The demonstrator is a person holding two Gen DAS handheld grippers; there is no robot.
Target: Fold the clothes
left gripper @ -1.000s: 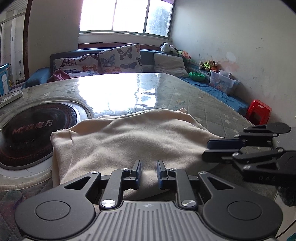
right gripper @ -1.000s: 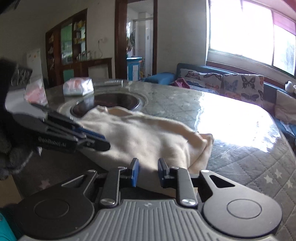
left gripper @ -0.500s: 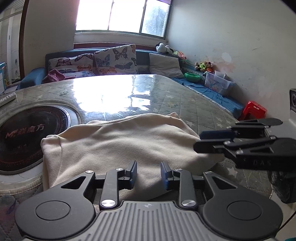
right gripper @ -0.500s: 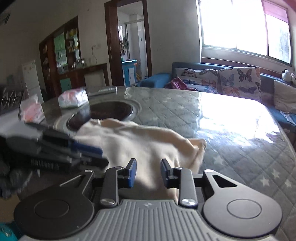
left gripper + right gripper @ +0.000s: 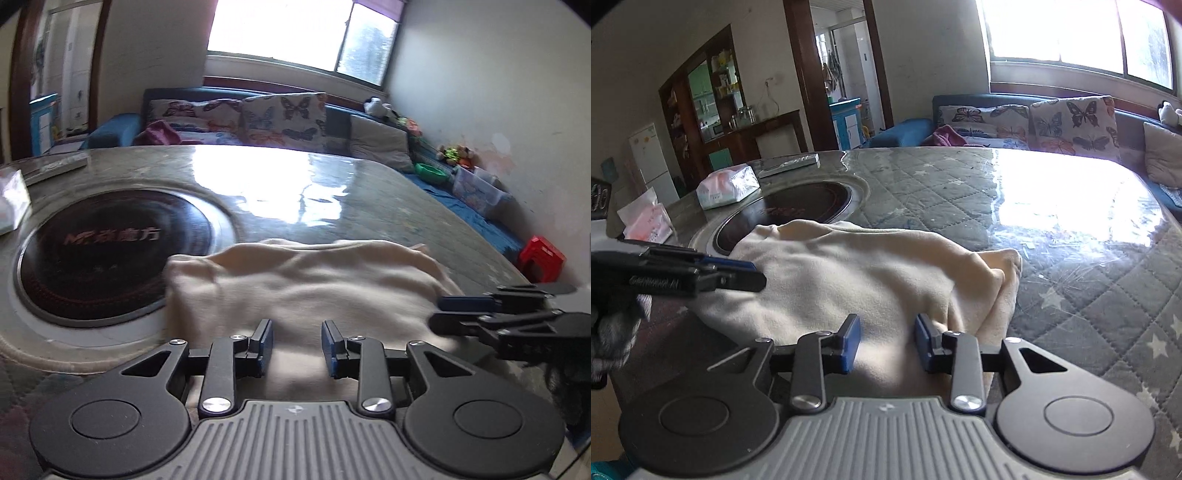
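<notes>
A cream garment (image 5: 306, 280) lies folded over on the quilted table, its near edge at the table's front. It also shows in the right wrist view (image 5: 857, 273). My left gripper (image 5: 297, 345) is open and empty just above the garment's near edge. My right gripper (image 5: 886, 341) is open and empty over the same near edge, further right. Each gripper shows side-on in the other's view: the right one (image 5: 454, 314) at the garment's right end, the left one (image 5: 738, 275) at its left end.
A round black cooktop (image 5: 110, 251) is set into the table left of the garment. Two tissue packs (image 5: 726, 186) and a remote (image 5: 790, 164) lie beyond it. A sofa with butterfly cushions (image 5: 258, 114) stands behind the table; a red stool (image 5: 541, 258) stands at the right.
Both grippers have opened wider and pulled back slightly from the garment. The left view has swung right, so the cooktop now shows more fully.
</notes>
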